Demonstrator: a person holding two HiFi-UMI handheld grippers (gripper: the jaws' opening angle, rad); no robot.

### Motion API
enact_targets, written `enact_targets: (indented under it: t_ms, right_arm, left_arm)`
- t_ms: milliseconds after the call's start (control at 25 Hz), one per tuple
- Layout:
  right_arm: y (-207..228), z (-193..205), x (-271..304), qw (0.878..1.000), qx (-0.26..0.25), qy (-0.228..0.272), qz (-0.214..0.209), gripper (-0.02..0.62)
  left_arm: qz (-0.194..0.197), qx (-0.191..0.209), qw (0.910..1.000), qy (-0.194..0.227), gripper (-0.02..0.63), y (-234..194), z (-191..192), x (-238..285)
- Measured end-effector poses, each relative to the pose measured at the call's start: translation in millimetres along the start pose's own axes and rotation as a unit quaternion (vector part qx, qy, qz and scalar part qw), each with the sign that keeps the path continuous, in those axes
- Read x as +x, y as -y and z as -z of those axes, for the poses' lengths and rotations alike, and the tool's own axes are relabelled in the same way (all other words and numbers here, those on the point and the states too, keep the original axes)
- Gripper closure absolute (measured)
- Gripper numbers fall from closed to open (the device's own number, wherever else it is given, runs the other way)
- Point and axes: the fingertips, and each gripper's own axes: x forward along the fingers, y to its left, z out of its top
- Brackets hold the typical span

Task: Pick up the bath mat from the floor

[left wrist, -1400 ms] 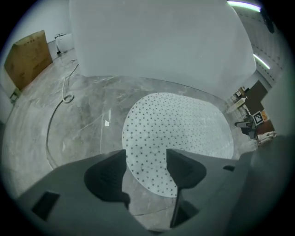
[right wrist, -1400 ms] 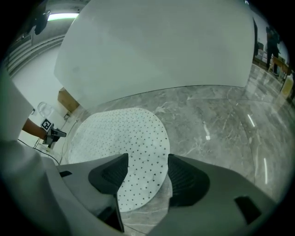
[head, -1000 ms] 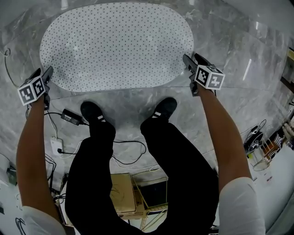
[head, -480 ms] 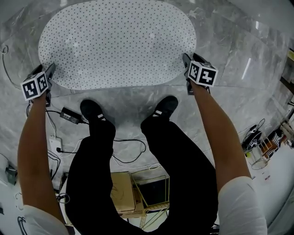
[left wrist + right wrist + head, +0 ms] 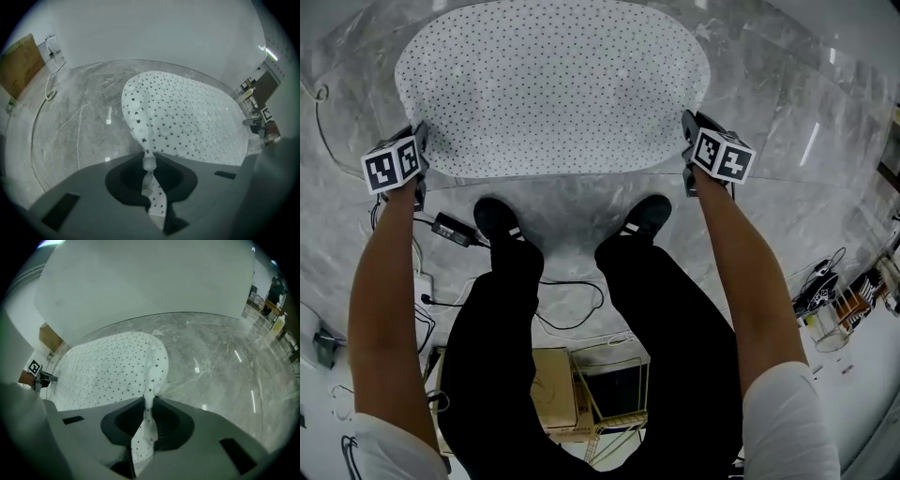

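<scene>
Head view: bath mat (image 5: 553, 84) spans lengthwise between left gripper (image 5: 419, 145) (clamped on one end) and right gripper (image 5: 687, 131), closing on the other.

Cool, even light falls from overhead; thin bright streaks glare on the glossy marble floor (image 5: 811, 141) (most at the head view's right). The white bath mat (image 5: 553, 84) shows its dots clearly. Fisheye curving bends every edge, dark vignettes ring both gripper views, and near foregrounds blur.
</scene>
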Motion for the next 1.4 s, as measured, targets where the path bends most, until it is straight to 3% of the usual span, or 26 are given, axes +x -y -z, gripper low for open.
enact_targets:
  t_ms: [200, 400, 600, 720, 840, 1040, 1240, 1400]
  right_arm:
    - [-17.1, -13.5, -28.9, 0.999, 0.004, 0.027, -0.035, 0.525]
    - [-51.7, -36.0, -78.7, 0.994, -0.003, 0.069, -0.082, 0.529]
    - [-89.2, -74.5, -147.3, 0.986, 0.041, 0.125, -0.105, 0.534]
    - [-114.6, -102.5, -201.1, 0.98, 0.032, 0.156, -0.118, 0.535]
    - [-134.5, -137.5, -267.5, 0.973, 0.018, 0.194, -0.126, 0.537]
    - [-164.2, -192.2, -404.6, 0.955, 0.023, 0.26, -0.141, 0.543]
    - [-204.9, -237.3, -569.4, 0.927, -0.005, 0.34, -0.157, 0.546]
    - [-245.1, -269.6, -692.8, 0.897, -0.03, 0.406, -0.171, 0.549]
  left_arm:
    - [0.028, -0.021, 0.9991, 0.022, 0.563, 1.9, -8.0, -27.2]
    - [0.071, -0.018, 0.9968, 0.032, 0.565, 33.6, -22.5, -76.9]
    - [0.108, -0.064, 0.987, 0.1, 0.566, 74.9, -59.3, -157.2]
    - [0.123, -0.077, 0.9802, 0.134, 0.568, 102.4, -77.7, -215.8]
    - [0.141, -0.077, 0.9693, 0.186, 0.569, 124.8, -103.5, -287.5]
    - [0.156, -0.044, 0.9499, 0.267, 0.572, 149.3, -131.4, -436.3]
    - [0.161, 0.054, 0.9238, 0.343, 0.572, 179.3, -167.4, -604.8]
    - [0.179, 0.102, 0.8955, 0.395, 0.574, 198.5, -196.5, -725.6]
